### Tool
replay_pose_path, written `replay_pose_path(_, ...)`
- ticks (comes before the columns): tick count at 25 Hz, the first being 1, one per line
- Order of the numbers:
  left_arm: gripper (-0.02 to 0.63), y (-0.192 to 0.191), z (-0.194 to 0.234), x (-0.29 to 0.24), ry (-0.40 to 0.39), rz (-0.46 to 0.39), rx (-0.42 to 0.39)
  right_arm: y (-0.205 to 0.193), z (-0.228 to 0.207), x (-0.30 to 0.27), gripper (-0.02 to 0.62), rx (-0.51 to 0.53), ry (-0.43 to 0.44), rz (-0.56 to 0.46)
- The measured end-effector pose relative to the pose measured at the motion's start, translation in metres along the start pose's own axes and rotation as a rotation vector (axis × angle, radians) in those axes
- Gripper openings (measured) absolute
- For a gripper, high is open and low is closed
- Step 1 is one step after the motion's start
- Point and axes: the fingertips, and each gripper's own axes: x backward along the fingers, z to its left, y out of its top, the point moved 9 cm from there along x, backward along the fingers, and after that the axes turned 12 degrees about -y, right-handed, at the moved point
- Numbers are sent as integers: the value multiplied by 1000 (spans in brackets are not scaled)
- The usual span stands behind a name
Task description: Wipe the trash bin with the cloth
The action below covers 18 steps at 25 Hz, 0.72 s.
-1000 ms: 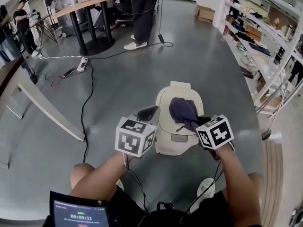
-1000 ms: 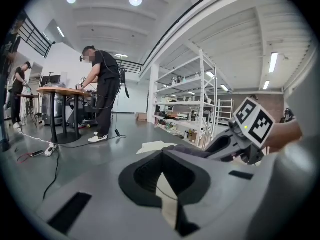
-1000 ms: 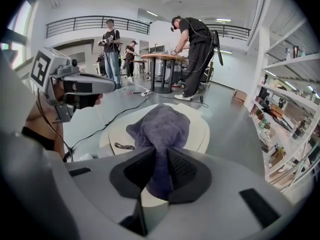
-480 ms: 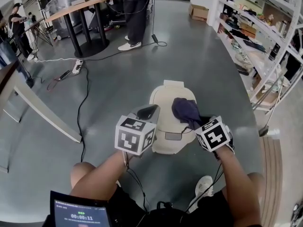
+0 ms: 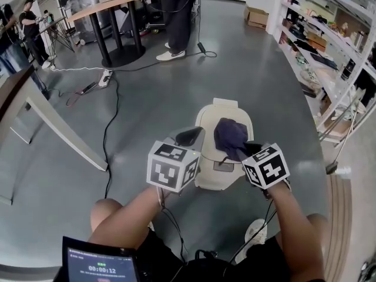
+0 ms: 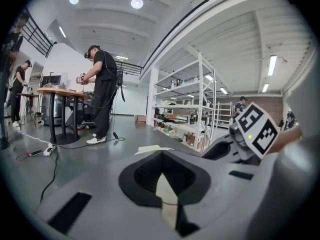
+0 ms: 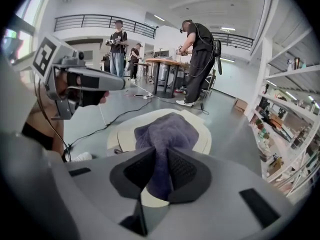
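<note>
A cream trash bin [image 5: 205, 157] stands on the grey floor in front of me. On the right half of its lid lies a dark purple cloth [image 5: 230, 135], bunched up. My right gripper [image 5: 245, 151] is shut on the near end of the cloth [image 7: 167, 131], which drapes forward over the bin's lid [image 7: 125, 134]. Just left of the bin's rim my left gripper [image 5: 189, 137] hovers shut with nothing in it. In the left gripper view its jaws [image 6: 161, 154] meet, and a sliver of the bin [image 6: 150, 148] shows beyond them.
A black cable [image 5: 110, 128] runs across the floor on the left, beside a slanted white beam [image 5: 59, 135]. A person [image 5: 176, 16] stands at a round table [image 5: 111, 2] farther off. Shelving [image 5: 329, 57] lines the right side. My shoe [image 5: 255, 232] is near the bin.
The head view has swayed a little. The right gripper keeps its hold on the cloth on the lid and the left stays shut beside the bin; neither has clearly shifted.
</note>
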Motion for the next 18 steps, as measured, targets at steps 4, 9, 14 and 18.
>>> replay_pose_path(4, 2, 3, -3, 15, 15, -4, -5, 12, 16, 8, 69, -23, 82, -56)
replay_pose_path(9, 2, 0, 1, 27, 33, -4, 4, 21, 39, 11, 69, -8, 165, -103)
replay_pose_path(14, 2, -6, 5, 32, 48, 1, 1, 28, 65, 2, 69, 55, 203, -111)
replay_pose_path(18, 2, -10, 7, 35, 56, 6, 1, 27, 81, -7, 69, 127, 199, -80)
